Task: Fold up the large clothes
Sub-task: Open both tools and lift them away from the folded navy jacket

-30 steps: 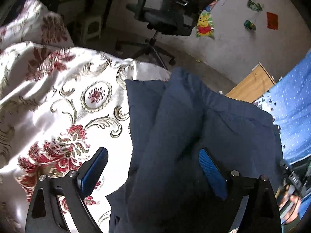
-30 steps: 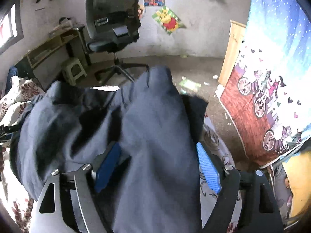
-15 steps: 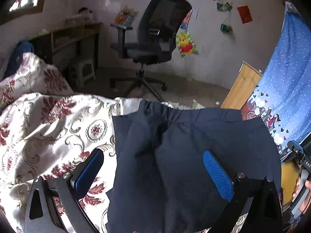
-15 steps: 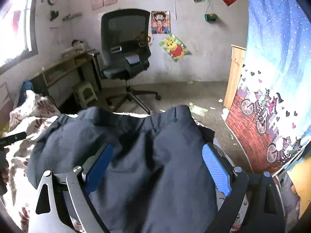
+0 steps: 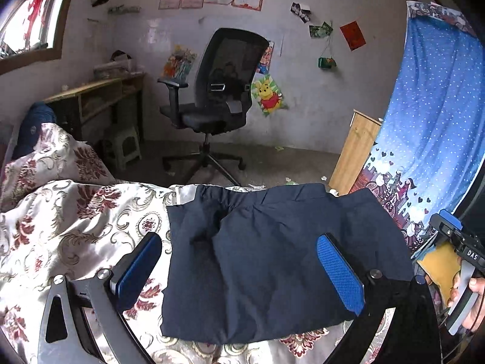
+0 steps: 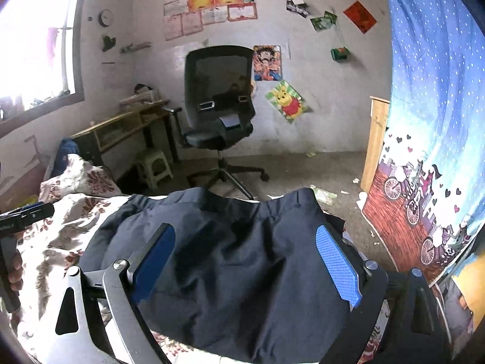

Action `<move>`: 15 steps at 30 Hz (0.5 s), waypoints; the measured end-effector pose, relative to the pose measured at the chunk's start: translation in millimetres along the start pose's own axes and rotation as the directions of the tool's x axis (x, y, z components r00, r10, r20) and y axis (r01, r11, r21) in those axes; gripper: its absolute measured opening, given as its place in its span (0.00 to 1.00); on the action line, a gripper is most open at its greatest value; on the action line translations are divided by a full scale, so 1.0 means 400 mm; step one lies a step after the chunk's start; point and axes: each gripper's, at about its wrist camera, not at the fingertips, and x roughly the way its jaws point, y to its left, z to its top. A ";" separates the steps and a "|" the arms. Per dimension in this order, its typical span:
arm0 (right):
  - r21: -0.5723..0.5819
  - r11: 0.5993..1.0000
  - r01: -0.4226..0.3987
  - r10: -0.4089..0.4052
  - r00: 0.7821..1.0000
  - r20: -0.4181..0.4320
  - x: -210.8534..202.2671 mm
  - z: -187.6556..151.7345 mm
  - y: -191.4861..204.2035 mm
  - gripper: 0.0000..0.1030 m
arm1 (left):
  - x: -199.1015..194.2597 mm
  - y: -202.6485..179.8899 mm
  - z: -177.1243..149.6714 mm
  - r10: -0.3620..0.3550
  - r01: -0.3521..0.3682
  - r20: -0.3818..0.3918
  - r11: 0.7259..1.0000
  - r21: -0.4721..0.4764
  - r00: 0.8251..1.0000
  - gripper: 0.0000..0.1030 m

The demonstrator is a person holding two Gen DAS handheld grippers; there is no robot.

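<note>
A dark navy garment lies folded in a rough rectangle on the floral bedspread, its waistband toward the far edge of the bed. My left gripper hangs above the garment's near-left part, open, with nothing between its blue pads. In the right wrist view the same garment lies under my right gripper, which is also open and clear of the cloth. Each gripper shows at the edge of the other's view, held by a hand.
Beyond the bed stand a black office chair, a small stool and a wooden desk. A blue printed curtain and a wooden panel stand to the right. Scraps litter the floor.
Both grippers have risen and drawn back from the garment, and the right gripper's jaws have widened. The cloth, bunched between the fingers before, now lies flat and folded.
</note>
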 end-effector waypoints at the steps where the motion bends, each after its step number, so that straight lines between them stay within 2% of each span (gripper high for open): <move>1: -0.004 1.000 -0.008 0.008 1.000 0.002 -0.012 -0.002 0.005 0.89 | -0.016 -0.006 -0.005 0.007 -0.007 0.001 1.000 -0.002 1.000 1.00; 6: -0.011 0.999 -0.045 0.045 0.999 0.016 -0.076 -0.018 0.031 0.89 | -0.077 -0.021 -0.028 0.027 -0.027 0.022 1.000 -0.006 0.999 1.00; 15: -0.014 0.997 -0.073 0.074 0.995 0.070 -0.201 -0.054 0.052 0.89 | -0.181 -0.077 -0.076 0.062 -0.069 0.115 0.996 0.056 0.991 1.00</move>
